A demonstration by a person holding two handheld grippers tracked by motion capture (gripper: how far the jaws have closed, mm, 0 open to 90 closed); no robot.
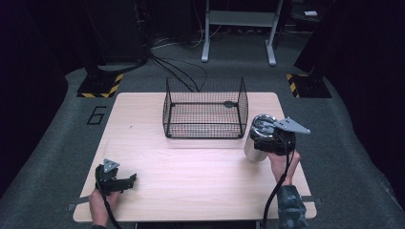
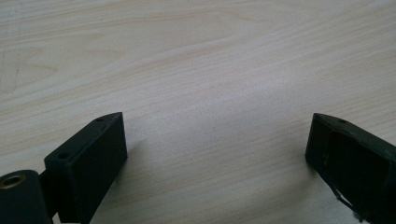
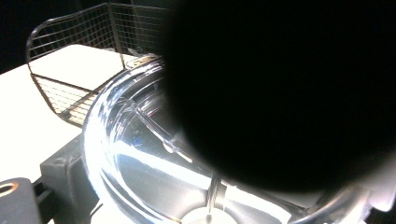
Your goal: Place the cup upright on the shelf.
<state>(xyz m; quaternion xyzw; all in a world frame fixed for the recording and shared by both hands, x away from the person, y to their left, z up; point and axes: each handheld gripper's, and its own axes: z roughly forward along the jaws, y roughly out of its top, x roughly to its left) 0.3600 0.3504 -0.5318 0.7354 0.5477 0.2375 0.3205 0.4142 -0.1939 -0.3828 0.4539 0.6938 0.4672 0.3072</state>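
A silver cylindrical canister (image 1: pixel 253 149) with a clear glass top (image 3: pixel 135 154) is held just off the right front corner of the wire basket (image 1: pixel 205 107). My right gripper (image 1: pixel 266 137) is shut on its upper rim, and one black finger (image 3: pixel 60 170) presses the glass from the left. A large dark round shape hides much of the right gripper view. My left gripper (image 1: pixel 130 180) rests low at the table's front left. It is open, its jaws (image 2: pixel 215 140) set wide apart over bare wood with nothing between them.
The black wire basket (image 3: pixel 70 98) stands at the back middle of the light wooden table (image 1: pixel 191 167). Dark floor surrounds the table, with stand bases marked by yellow-black tape (image 1: pixel 100 86) and cables behind it.
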